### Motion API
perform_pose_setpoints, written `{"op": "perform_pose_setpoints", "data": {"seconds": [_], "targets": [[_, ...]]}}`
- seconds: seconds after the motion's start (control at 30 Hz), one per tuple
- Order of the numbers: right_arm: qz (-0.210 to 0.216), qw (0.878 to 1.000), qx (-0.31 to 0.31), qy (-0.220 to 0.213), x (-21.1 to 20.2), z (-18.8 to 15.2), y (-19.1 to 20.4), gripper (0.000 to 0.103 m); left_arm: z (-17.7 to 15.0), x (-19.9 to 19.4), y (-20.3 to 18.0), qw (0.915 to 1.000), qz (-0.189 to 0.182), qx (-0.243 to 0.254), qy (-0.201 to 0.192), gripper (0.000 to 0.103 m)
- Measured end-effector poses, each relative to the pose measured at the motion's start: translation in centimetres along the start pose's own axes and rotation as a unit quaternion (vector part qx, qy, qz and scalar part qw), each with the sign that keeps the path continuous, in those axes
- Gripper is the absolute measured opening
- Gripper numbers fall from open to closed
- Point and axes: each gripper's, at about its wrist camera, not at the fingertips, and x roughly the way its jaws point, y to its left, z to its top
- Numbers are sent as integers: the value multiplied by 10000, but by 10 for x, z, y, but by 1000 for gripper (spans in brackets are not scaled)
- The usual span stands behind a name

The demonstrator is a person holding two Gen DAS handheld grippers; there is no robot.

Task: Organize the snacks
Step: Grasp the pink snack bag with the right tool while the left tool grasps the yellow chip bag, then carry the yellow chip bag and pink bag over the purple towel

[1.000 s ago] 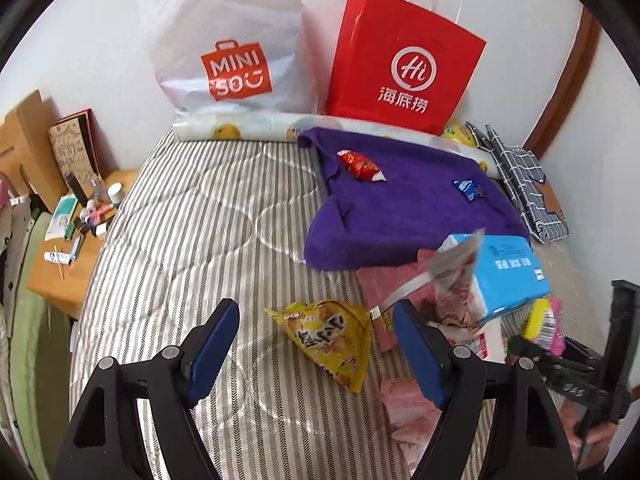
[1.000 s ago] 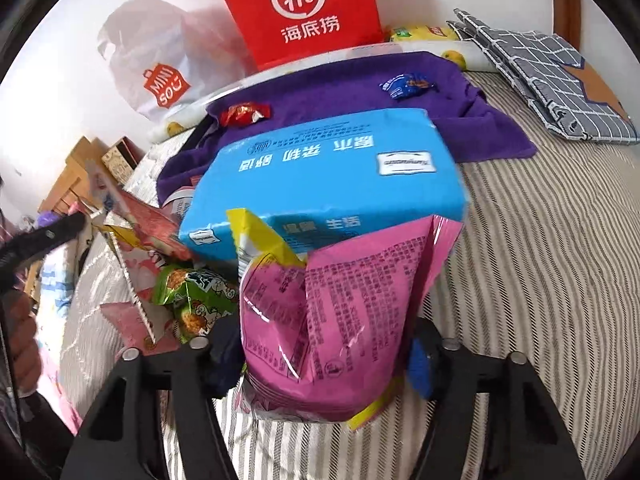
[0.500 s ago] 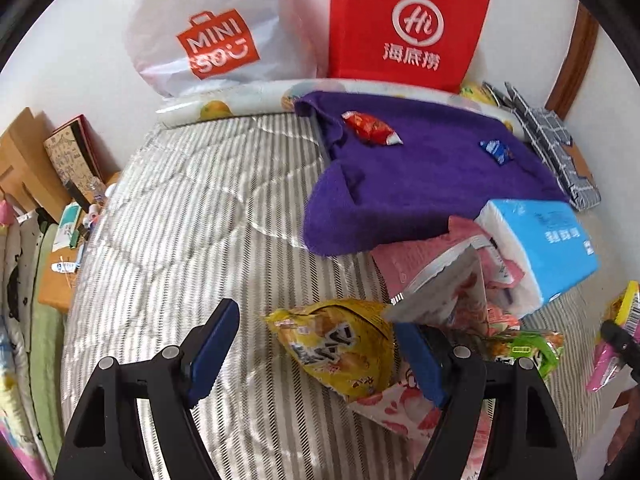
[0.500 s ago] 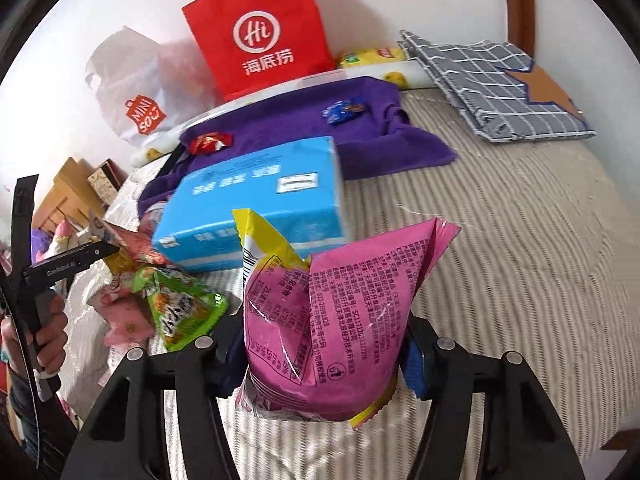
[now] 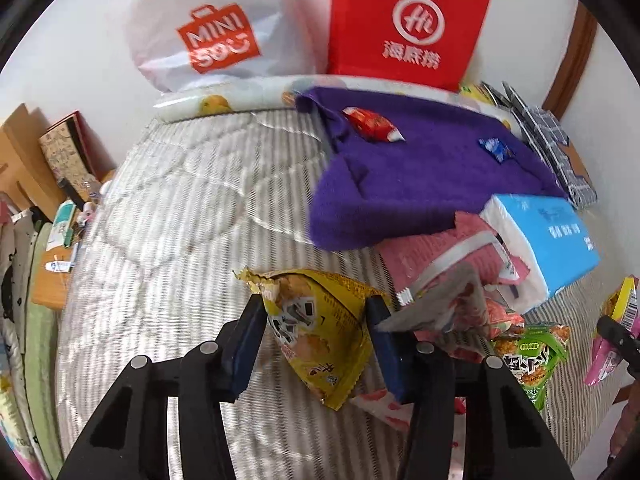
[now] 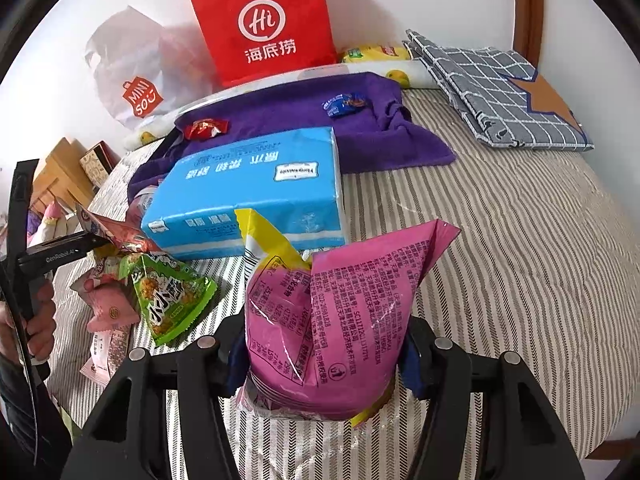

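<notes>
At the bottom centre of the left wrist view, the left claw (image 5: 316, 330) has just been closing and now grips a yellow snack bag (image 5: 316, 320), with both blue pads pressed against the bag's sides above the striped bed (image 5: 180, 240). Just right of that bag lies a heap of pink packets (image 5: 452, 256) and a green snack bag (image 5: 528, 356), and right of the heap a blue tissue pack (image 5: 560, 236) rests partly on the pink things. In the upper right of that frame a purple towel (image 5: 420, 184) is spread on the bed, carrying 1 small red snack (image 5: 372, 124) and 1 small blue snack (image 5: 496, 148), well apart from each other. Behind the towel, along the top of the frame, a white shopping bag (image 5: 208, 24) and a red paper bag (image 5: 404, 24) lean on the wall. In the right wrist view the right claw (image 6: 320, 356) is clenched on a pink snack bag (image 6: 340, 312) at the bottom centre, the bag standing upright between the pads with its yellow edge showing at the top. The tissue pack sits just behind it in the middle of that frame, and a grey checked cloth (image 6: 500, 92) lies in the upper right. At the left edge a hand (image 6: 36, 328) holds the black handle of the other tool.
</notes>
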Motion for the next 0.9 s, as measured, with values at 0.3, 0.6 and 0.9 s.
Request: {"op": "perform_pose_setpoints", "data": {"seconds": [0.3,0.6,0.9], "targets": [[-62,9999,16,-156,-14,2,-2,59,-3,-33,27,9991,17,-377,-207,49],[-192,9994,136,-243,-32,0,-9,59,-13,-70,14,9979,-235,-339,-502,49],[-265,9985,160,-450,-57,-6,-15,59,-22,-95,-10,9961,-492,-235,-698,50]]}}
